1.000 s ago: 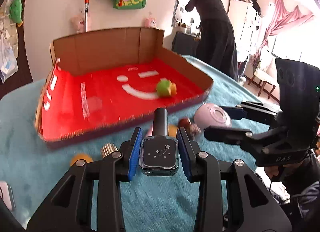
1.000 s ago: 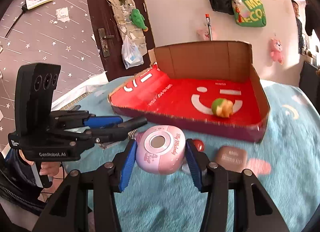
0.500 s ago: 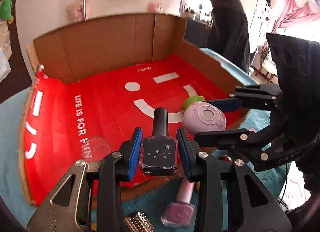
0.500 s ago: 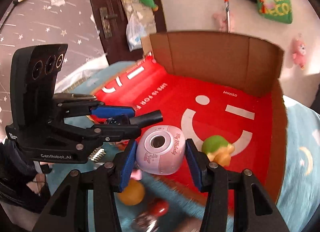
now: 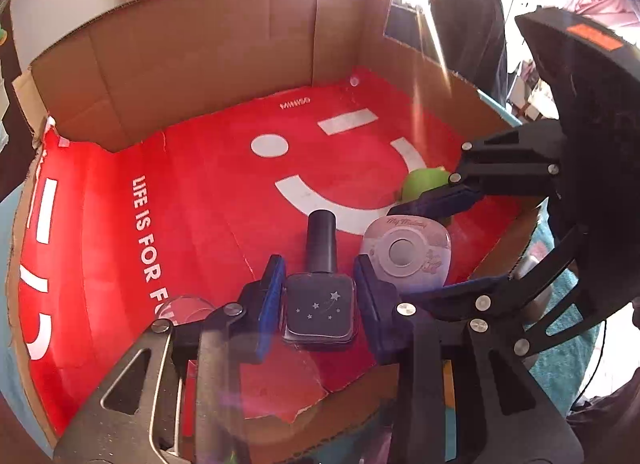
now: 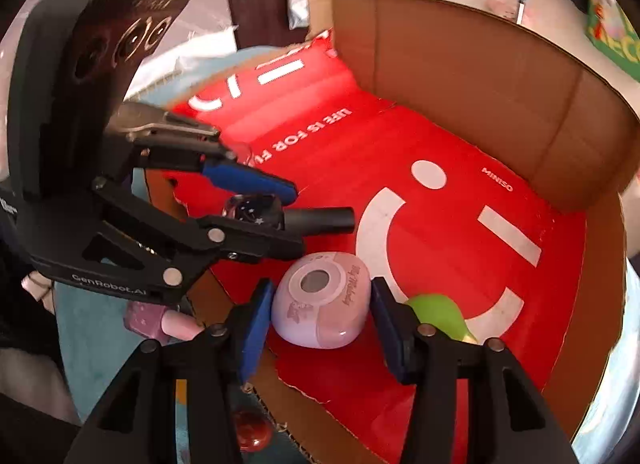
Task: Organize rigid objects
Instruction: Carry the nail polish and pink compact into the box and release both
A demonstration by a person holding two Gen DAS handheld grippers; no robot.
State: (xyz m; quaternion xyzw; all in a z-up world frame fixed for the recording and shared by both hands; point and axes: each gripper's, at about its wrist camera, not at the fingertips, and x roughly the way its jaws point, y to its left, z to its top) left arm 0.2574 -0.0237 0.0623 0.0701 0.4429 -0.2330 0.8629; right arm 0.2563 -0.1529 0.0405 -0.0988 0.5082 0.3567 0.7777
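My left gripper (image 5: 319, 296) is shut on a dark nail polish bottle (image 5: 319, 312) with a black cap, held over the red floor of the cardboard box (image 5: 224, 47). My right gripper (image 6: 320, 304) holds a pink rounded case (image 6: 320, 310) low over the box's front right part, with small gaps showing beside its blue pads. The case also shows in the left wrist view (image 5: 406, 256), and the bottle in the right wrist view (image 6: 256, 211). A green toy (image 6: 436, 312) lies in the box just right of the case.
The box (image 6: 480, 63) has tall cardboard walls at the back and sides and a low torn front edge. A pink nail polish bottle (image 6: 156, 322) and a red ball (image 6: 252, 434) lie on the teal cloth in front of it. A person (image 5: 464, 3) stands behind.
Both grippers have moved forward from above the teal cloth to over the box floor and lower, carrying the bottle and the pink case. The right jaws look slightly wider.
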